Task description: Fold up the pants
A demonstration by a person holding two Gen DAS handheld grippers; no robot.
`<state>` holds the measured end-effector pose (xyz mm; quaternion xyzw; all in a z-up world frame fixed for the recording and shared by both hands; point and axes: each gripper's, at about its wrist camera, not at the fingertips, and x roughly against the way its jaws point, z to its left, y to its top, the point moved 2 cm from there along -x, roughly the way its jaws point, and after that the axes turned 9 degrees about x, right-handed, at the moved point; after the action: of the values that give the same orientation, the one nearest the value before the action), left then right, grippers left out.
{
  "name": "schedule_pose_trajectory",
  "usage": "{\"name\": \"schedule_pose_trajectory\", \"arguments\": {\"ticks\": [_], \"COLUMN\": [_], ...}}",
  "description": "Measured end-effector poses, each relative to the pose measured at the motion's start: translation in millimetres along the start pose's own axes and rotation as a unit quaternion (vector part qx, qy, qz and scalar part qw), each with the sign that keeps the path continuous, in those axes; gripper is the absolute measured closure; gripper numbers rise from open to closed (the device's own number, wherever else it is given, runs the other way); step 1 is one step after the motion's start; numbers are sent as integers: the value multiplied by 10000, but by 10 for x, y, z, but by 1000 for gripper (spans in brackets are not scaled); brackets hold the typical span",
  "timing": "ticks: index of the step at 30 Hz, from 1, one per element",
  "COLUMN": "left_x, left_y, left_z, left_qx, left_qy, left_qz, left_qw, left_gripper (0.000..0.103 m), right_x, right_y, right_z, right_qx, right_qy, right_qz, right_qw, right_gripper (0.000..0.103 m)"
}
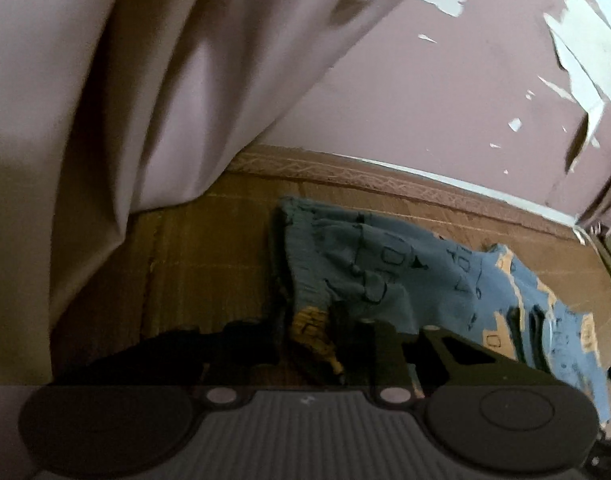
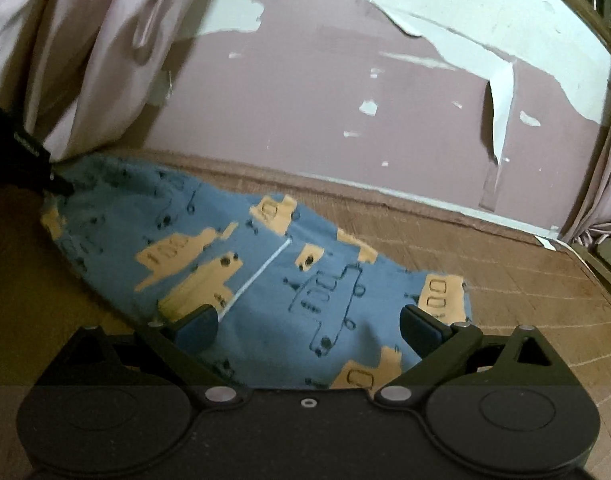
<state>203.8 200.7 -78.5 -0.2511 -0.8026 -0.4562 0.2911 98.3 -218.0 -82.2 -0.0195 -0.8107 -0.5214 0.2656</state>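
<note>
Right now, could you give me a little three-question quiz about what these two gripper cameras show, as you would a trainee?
1. True or false: the right gripper is clamped shut on the blue patterned pants.
2. Multiple choice: the pants lie on (A) a brown woven mat, (B) a glass table, (C) a metal tray.
3. Fill in: the left gripper pinches the pants near their ____ edge, beside the pale curtain.

Key:
1. False; its jaws stand apart, above the cloth.
2. A.
3. Gathered, ribbed (it looks like the waistband); the left gripper appears shut on it, though that view is dark.
</note>
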Motion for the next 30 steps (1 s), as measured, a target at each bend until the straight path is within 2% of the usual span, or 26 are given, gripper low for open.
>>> {"name": "schedule_pose_trajectory", "arguments": {"ticks": [4,10,16,19,23,30], "left_x": [40,279,477,577,731,696], "left_y": [35,79,129,127,-12,-497], "left_z": [-32,-475,-1067,-1367,-1840,-2810], "left_qx": [368,-293,-815,-1109,-1798,-2847], "left_qy": [128,367,-141,-232,-491,-1226], "left_qz": [49,-346,-339,-364,-460,-149], "left_qw": [9992,9983,9960,9929,9814,9506], "left_gripper": [83,85,86,86,86,85], "right_x": [-50,-55,-41,-26,16,291], "right_y": [-23,-8,-8,5,32,-116], "right_z": [3,-51,-179,-255,-467,-1014], "right_qx": [-34,-110,-174,-231,-455,63], "right_qy": [75,145,221,270,433,311], "right_qz": [122,76,40,-14,6,-83], "right_qw": [9999,9998,9996,9994,9980,9995], "right_gripper": [5,5,5,5,5,5]}}
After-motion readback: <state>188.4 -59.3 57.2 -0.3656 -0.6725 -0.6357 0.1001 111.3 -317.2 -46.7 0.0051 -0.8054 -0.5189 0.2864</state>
